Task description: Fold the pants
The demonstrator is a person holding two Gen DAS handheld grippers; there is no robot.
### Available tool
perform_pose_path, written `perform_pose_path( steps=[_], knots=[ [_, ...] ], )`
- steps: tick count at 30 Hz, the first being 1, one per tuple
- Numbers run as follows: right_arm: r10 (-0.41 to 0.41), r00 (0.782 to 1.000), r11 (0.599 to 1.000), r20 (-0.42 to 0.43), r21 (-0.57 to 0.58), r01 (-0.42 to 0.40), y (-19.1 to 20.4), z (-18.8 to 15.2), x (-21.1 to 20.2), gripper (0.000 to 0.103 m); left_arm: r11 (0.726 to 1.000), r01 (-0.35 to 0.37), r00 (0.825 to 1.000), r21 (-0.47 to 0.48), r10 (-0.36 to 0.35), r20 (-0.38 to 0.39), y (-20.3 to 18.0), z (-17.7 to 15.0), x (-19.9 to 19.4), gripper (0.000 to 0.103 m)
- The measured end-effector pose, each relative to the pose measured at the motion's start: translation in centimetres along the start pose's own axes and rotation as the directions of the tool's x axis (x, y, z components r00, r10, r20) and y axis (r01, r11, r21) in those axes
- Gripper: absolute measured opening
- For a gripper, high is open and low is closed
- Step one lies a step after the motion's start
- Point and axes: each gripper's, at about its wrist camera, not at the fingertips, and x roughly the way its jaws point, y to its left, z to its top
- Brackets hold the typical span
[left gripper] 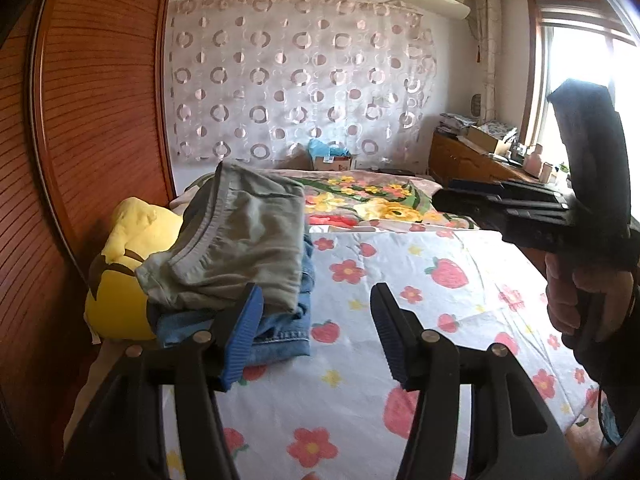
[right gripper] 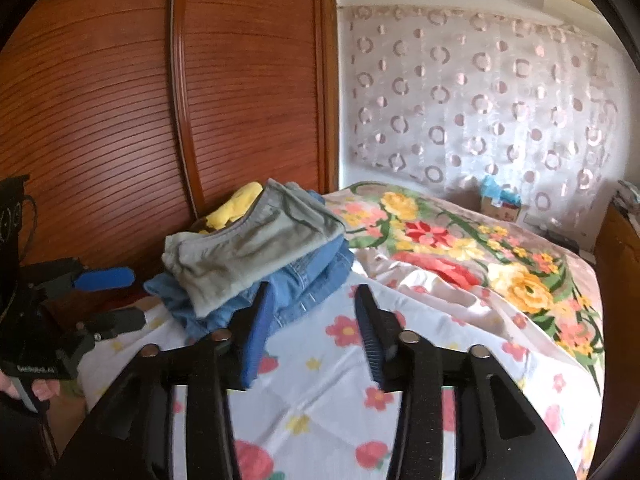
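A bedroom: a wide bed (right gripper: 400,360) covered by a white sheet printed with red flowers and strawberries, a floral blanket (right gripper: 460,248) spread over its far half, a slatted wooden wardrobe (right gripper: 120,100) along one side and a sheer curtain with ring patterns (left gripper: 296,80) on the back wall. The pants lie in a folded stack at the wardrobe-side edge of the bed: grey-green pants (right gripper: 248,248) on top of blue jeans (right gripper: 316,280), with a yellow plush toy (left gripper: 124,256) just behind them. The left gripper (left gripper: 316,332) hangs above the sheet just beside the stack, its blue-padded jaws standing well apart with nothing between them; its left pad overlaps the jeans in the picture, though whether it touches the cloth is hard to tell from this angle. The right gripper (right gripper: 312,332) likewise stands parted and empty over the sheet, near the front of the stack. In the left wrist view the right gripper's black body is seen from the side, held by the person's hand (left gripper: 580,300) in front of a bright window (left gripper: 580,80).
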Motion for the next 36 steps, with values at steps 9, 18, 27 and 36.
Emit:
perform_pose_path(
  steps=[9,18,27,36],
  knots=[
    [-0.046,0.999,0.998,0.028,0.042,0.045,0.7,-3.4,-5.0,0.072,0.996,0.050,0.999,0.074,-0.050,0.005,-4.5,-1.0,-2.7,0.055],
    [-0.132,0.991,0.987,0.023,0.093,0.130,-0.2,-7.3,-10.3,0.083,0.989,0.097,0.995,0.109,-0.099,0.012,-8.4,-1.7,-4.4,0.055],
    [-0.219,0.976,0.967,0.022,0.137,0.214,-1.1,-9.6,-15.5,0.083,0.987,0.107,0.994,0.121,-0.111,0.024,-11.8,-2.1,-6.0,0.055],
    [-0.325,0.945,0.927,0.044,0.211,0.309,-1.4,-11.7,-21.0,0.085,0.984,0.119,0.992,0.132,-0.124,0.029,-14.8,-1.8,-7.3,0.056]
  ],
)
